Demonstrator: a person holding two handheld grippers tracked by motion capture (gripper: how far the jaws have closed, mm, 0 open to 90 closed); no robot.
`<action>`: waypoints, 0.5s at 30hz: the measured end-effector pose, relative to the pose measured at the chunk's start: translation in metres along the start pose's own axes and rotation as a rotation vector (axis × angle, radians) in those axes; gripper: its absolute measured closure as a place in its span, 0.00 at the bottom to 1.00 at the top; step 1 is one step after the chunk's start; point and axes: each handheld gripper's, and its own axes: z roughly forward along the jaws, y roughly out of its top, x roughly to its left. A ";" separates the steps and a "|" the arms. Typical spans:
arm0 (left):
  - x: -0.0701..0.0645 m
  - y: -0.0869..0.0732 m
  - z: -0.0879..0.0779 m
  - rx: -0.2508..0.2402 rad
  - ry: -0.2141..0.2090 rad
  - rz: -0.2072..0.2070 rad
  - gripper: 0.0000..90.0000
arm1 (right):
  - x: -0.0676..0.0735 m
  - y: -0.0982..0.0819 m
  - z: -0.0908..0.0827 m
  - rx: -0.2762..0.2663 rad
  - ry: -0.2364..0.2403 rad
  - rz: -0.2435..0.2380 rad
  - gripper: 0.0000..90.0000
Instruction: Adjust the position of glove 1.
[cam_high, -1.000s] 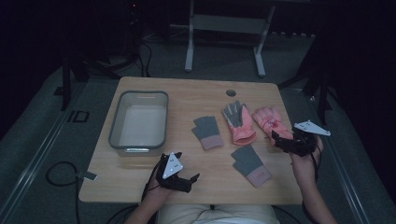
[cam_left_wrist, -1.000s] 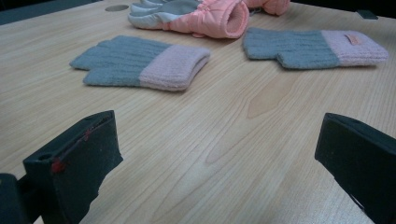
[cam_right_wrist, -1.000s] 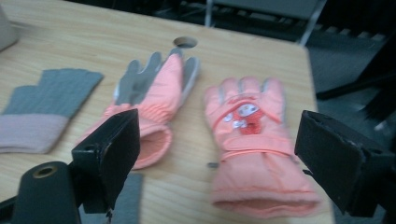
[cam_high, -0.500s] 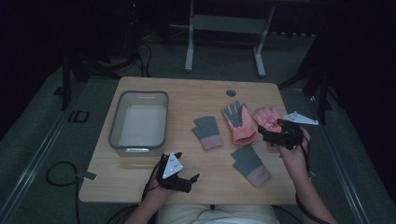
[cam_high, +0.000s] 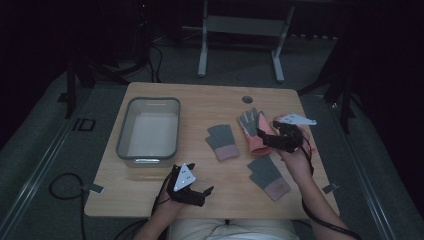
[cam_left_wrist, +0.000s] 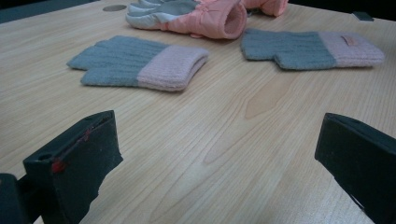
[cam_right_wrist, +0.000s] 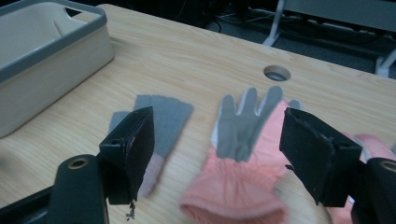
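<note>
No writing is readable. The right tool, jaws spread wide and empty, hovers over the pink glove on the bench. The left tool rests spread, empty, near the front edge.

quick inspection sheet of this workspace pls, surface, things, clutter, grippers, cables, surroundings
surface: wooden table, round hole near the far edge.
things: empty grey-rimmed bin at left; grey knit glove at centre; second grey glove nearer the person; pink glove palm up; another pink glove beside it, mostly hidden.
clutter: nothing seen.
grippers: left gripper open, low at the near edge, holding nothing; right gripper open, over the pink glove, not closed on it.
cables: one trails from the right gripper; loose cable on the floor at left.
surroundings: dark room, grey floor, metal stand beyond the table.
</note>
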 end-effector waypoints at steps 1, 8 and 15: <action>0.000 0.000 0.000 0.000 -0.001 0.000 0.00 | 0.002 0.001 0.002 -0.005 0.010 -0.004 0.35; 0.000 0.000 0.000 -0.001 -0.007 0.001 0.00 | 0.018 0.010 0.023 0.012 0.078 -0.035 0.40; 0.000 0.000 -0.001 -0.003 -0.007 -0.001 0.00 | 0.026 0.012 0.053 0.065 0.177 -0.025 0.53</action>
